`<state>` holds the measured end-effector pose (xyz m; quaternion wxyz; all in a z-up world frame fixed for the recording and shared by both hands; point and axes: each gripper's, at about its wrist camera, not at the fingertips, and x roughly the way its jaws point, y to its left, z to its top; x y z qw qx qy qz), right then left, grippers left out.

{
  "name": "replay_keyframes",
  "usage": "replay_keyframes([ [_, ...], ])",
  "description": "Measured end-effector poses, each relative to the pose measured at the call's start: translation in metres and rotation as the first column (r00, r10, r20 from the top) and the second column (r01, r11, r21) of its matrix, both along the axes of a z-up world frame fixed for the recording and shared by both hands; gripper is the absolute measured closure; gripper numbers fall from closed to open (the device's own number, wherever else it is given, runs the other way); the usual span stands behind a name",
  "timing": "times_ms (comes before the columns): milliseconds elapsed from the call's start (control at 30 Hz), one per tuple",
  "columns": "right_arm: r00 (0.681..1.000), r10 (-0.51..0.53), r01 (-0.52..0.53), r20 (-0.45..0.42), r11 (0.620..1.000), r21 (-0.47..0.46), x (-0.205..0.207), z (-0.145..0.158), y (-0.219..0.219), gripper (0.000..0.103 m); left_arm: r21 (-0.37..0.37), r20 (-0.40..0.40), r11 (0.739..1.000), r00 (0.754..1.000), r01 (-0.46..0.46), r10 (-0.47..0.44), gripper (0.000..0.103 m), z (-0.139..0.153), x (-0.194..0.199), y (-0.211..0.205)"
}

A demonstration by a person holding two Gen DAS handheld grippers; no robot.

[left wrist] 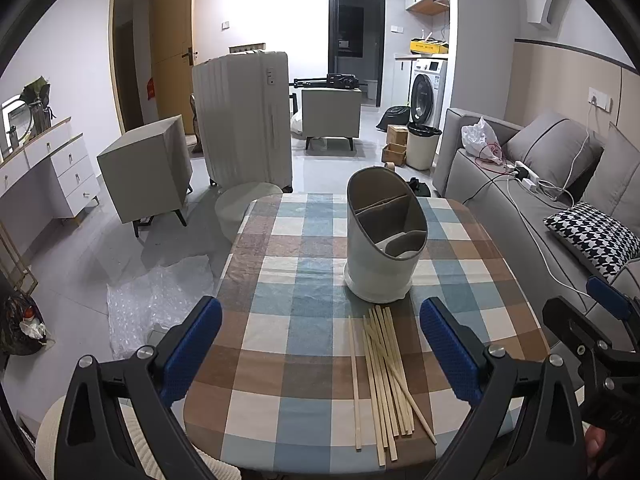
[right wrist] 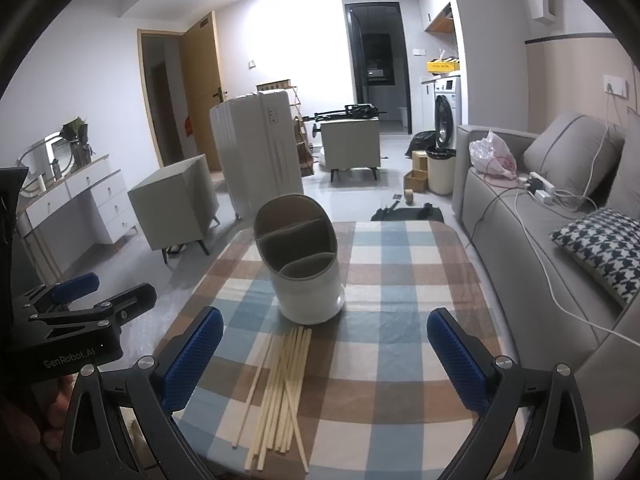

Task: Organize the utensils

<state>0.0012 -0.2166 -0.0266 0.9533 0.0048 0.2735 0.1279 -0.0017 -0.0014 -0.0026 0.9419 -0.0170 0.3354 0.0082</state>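
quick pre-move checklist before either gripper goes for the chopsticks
1. Left gripper jaws open, nothing held: ok.
2. Right gripper jaws open, nothing held: ok.
3. Chopsticks in loose pile on the tablecloth, none picked up; several cross, one lies apart at the left: not ok for a clean single grasp.
4. Utensil holder upright behind the pile, compartments open at top: ok.
5. Compartments empty: cannot tell, bottoms partly hidden.
6. Path from pile to holder unobstructed: ok.
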Motion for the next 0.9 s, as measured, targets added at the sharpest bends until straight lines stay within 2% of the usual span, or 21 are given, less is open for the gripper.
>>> replay_keyframes([
  [900, 1.000, -0.004, 0.004, -0.001, 1.000, -0.003, 0.0006, -0.0005, -0.0024, 0.000, -0.017, -0.015, 1.000, 1.000, 0.000, -0.001, 0.006, -0.0043, 0.0013, 0.0025],
])
